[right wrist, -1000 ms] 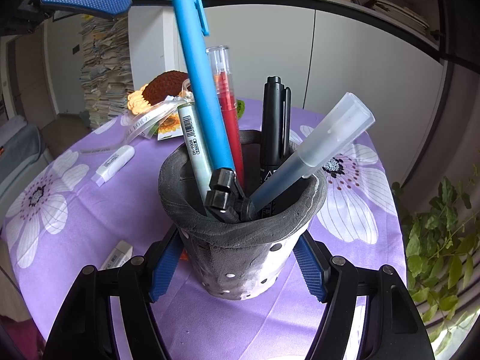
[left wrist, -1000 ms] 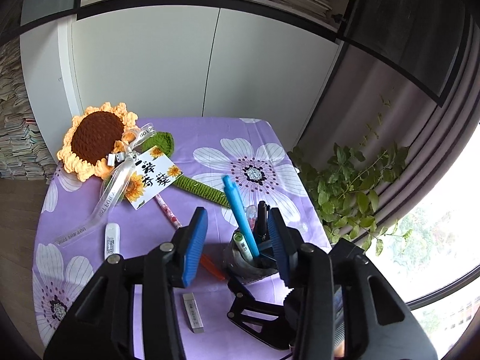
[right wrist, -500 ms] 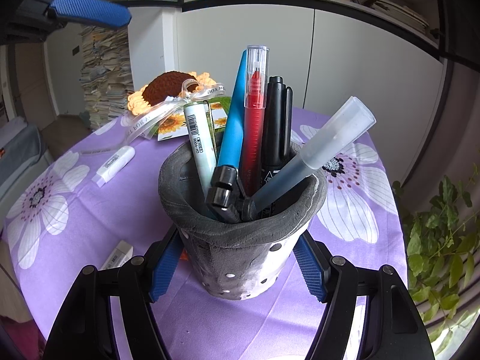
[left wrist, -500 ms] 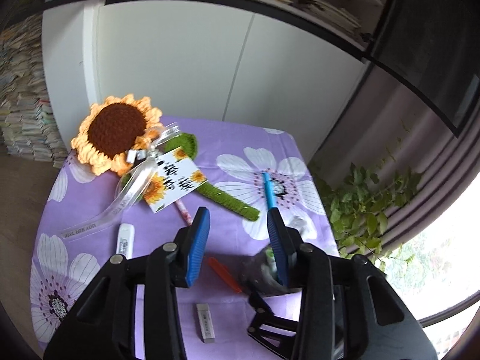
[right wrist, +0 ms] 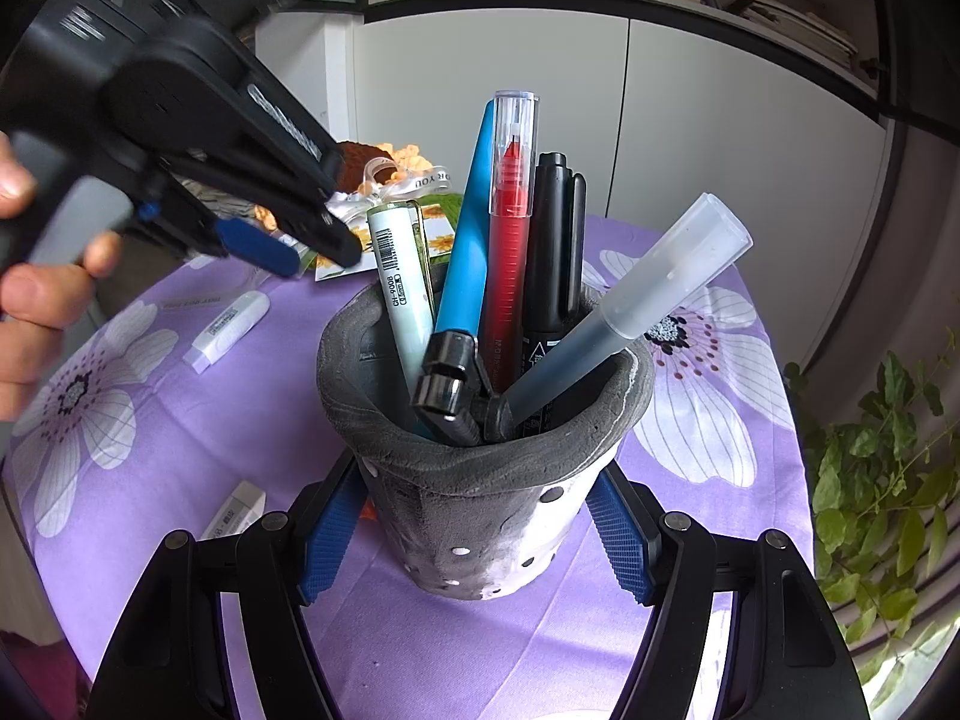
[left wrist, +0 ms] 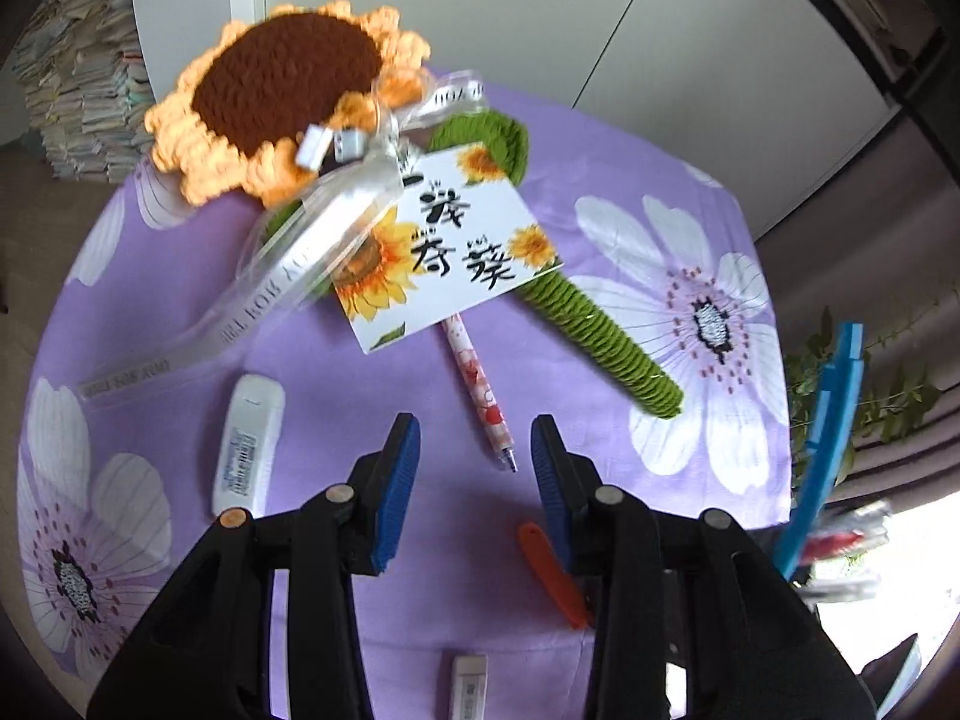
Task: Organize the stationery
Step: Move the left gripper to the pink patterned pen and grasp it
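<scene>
So the right hand-held gripper (right wrist: 474, 534) hasn't budged at all: same spot as a second ago, both blue pads clamped on the sides of the grey pen pot (right wrist: 480, 480), which stands on the purple flowered worktop (right wrist: 180, 420). The blue pen (right wrist: 465, 264) that stood tall above the pot a second ago now sits down inside it, leaning next to the red pen (right wrist: 510, 240), the black marker (right wrist: 555, 240), the pale green pen (right wrist: 402, 288) and the frosted-cap pen (right wrist: 636, 300).

The left hand-held gripper (left wrist: 474, 468) is the one that moved. A second ago it was up over the pot with the blue pen between its fingers; now it has swung away and dropped lower, pointing steeply down at the worktop. Its jaws have just been closing a bit, but they're still apart with nothing gripped. The tip of the pink patterned pen (left wrist: 480, 384) lies on the cloth right in the gap ahead of the pads, not touched. The pen's other end is tucked under the sunflower card (left wrist: 450, 246) tied to the crochet sunflower (left wrist: 282, 90).

Still loose on the worktop: a white correction tape (left wrist: 246, 444) to the left of the gripper, an orange pen (left wrist: 552, 576) partly hidden behind the right pad, and a small white eraser (left wrist: 468, 684) at the bottom edge. In the right wrist view a hand (right wrist: 36, 276) holds the left gripper's handle, blurred.
</scene>
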`<action>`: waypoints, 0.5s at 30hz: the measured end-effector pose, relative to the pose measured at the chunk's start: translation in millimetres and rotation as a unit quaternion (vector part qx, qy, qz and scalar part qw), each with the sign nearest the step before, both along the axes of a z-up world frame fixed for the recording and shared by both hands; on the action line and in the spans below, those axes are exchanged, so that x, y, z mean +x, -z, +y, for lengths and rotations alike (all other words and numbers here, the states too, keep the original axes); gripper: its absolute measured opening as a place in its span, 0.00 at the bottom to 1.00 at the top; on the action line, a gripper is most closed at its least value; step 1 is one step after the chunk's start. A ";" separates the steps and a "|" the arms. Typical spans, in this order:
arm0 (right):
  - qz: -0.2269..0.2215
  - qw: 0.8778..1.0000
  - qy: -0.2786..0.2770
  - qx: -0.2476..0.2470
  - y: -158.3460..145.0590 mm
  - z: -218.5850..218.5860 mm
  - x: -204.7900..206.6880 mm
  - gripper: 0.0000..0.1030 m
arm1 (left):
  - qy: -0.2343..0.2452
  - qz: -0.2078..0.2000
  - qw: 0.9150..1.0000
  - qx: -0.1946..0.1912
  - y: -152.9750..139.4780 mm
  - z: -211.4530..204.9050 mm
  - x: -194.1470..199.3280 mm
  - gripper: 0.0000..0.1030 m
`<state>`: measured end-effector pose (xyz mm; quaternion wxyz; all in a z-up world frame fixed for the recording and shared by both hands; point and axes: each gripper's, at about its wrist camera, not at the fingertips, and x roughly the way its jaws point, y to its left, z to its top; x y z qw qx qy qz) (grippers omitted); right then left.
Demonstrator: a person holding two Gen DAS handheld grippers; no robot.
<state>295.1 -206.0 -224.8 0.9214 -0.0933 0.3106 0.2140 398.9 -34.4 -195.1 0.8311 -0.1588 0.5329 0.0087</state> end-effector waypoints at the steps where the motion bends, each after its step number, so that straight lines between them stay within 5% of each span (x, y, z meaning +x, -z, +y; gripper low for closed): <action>1: 0.000 1.000 0.000 0.000 0.0 0.3 -0.1 0.70 | -0.001 0.005 1.000 0.001 4.0 -1.2 3.2 0.31; 15: 0.000 1.000 0.000 -0.001 -0.2 0.0 0.1 0.70 | -0.029 0.044 0.998 0.043 31.3 1.3 42.7 0.30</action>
